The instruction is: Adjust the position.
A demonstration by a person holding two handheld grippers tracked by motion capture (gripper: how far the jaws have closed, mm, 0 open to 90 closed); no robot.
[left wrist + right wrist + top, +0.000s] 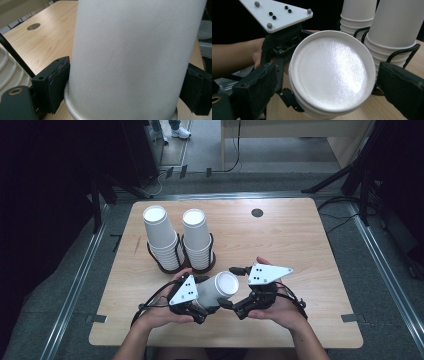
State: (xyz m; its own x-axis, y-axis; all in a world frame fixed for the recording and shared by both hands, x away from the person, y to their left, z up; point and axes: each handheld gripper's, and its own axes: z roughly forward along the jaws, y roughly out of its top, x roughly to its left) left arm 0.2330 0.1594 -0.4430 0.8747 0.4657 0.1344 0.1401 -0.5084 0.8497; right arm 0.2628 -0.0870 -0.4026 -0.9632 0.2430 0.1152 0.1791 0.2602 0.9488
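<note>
A white paper cup (220,287) lies on its side above the table's front, its flat base turned toward my right hand. My left gripper (202,296) is shut on it; both pads (58,82) press the cup's wall (130,50) close to its rim. My right gripper (229,286) faces the base (332,62) with one jaw on each side of it. A thin gap shows at either pad (392,75), so my right gripper (328,82) is open around the cup's end. Ridges under the base hint at more cups nested inside.
Two tall stacks of white cups (160,237) (196,237) stand upside down in a black wire holder (180,265) just behind my hands. A round dark hole (257,212) sits at the back of the wooden table (310,250). Cables trail off the front edge.
</note>
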